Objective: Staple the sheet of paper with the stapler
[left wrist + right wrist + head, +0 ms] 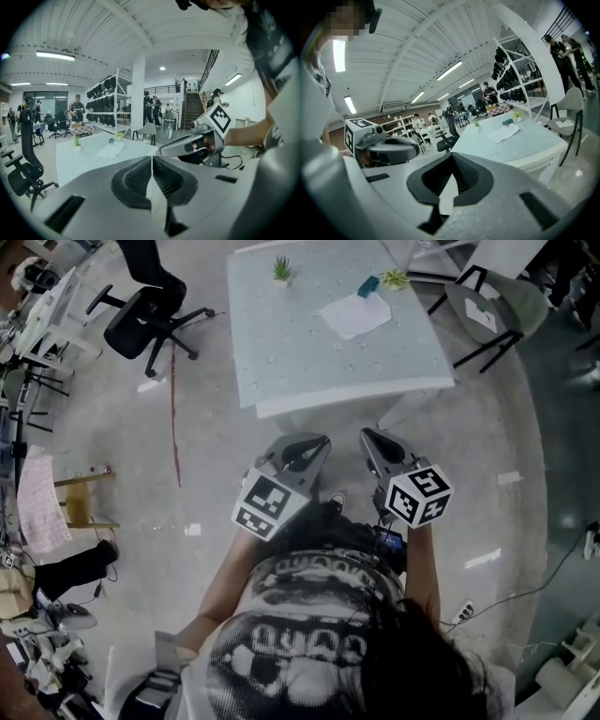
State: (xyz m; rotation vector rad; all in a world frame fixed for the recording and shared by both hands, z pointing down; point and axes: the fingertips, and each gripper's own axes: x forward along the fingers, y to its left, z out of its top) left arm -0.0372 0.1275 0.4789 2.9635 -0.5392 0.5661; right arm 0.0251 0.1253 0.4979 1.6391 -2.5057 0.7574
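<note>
- left gripper [151, 161]: jaws together, nothing btwn them; held low in front of the person's torso, pointing toward the table [281, 362].
- right gripper [451, 163]: jaws pressed together too, empty; just beside the left one, both short of the table's near edge.
- sheet of paper [355, 315]: flat on the far right part of the tabletop, well apart from both grippers.
- stapler [368, 286]: teal, at the paper's far edge; touching or just beside it, can't tell.
- small potted plant [281, 270] at far edge; second plant [395, 278] near the stapler.
- black office chair [145, 315] left of table, grey chair [492, 301] to the right.
</note>
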